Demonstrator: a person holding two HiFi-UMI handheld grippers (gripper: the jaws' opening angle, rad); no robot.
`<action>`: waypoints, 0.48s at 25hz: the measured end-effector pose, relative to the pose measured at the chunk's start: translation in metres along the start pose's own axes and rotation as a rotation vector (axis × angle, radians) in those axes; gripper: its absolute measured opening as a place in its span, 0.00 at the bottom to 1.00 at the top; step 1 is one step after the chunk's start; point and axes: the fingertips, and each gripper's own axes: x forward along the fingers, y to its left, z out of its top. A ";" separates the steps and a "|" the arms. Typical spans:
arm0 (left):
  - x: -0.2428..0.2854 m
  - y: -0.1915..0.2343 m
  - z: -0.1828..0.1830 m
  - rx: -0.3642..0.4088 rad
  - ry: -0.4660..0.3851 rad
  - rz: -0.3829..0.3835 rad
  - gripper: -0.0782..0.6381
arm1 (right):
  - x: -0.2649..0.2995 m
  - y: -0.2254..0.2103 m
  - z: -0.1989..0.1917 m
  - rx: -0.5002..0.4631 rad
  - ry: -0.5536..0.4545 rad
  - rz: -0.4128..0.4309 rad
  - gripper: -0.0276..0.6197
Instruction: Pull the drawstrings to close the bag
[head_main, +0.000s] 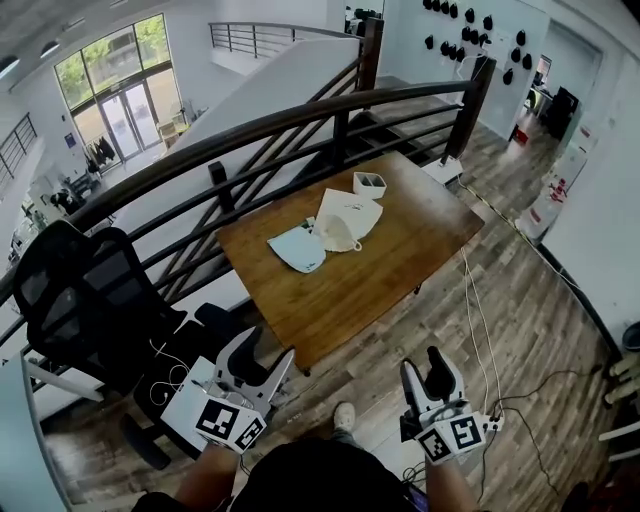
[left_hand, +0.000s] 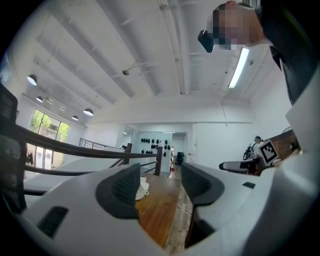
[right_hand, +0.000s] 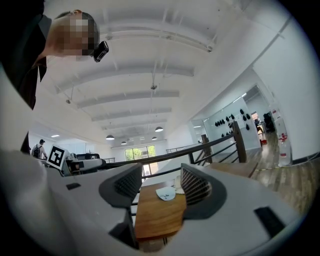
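Observation:
A cream drawstring bag (head_main: 346, 224) lies on the far half of a wooden table (head_main: 330, 300), its gathered end towards a pale flat pouch (head_main: 299, 249). Both grippers hang short of the table's near edge, well apart from the bag. My left gripper (head_main: 264, 352) is open with nothing between its fingers. So is my right gripper (head_main: 423, 366). In the left gripper view the open left gripper (left_hand: 160, 183) frames the table (left_hand: 156, 207) and a bit of the bag (left_hand: 143, 188). The right gripper (right_hand: 159, 186) frames the table (right_hand: 159, 217), the pouch (right_hand: 165, 193) and the bag (right_hand: 177, 182).
A small white box (head_main: 369, 184) stands at the table's far edge. A dark curved railing (head_main: 300, 125) runs behind the table. A black office chair (head_main: 85, 300) stands at the left. Cables (head_main: 480, 330) trail over the wood floor to the right of the table.

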 end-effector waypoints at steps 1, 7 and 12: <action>0.009 0.000 0.001 -0.003 -0.002 0.004 0.48 | 0.007 -0.009 0.003 0.004 -0.005 0.006 0.39; 0.064 -0.004 -0.002 -0.006 0.004 0.019 0.51 | 0.040 -0.064 0.010 0.027 -0.019 0.026 0.39; 0.102 -0.005 -0.007 -0.006 0.002 0.048 0.52 | 0.058 -0.104 0.012 0.040 -0.018 0.038 0.38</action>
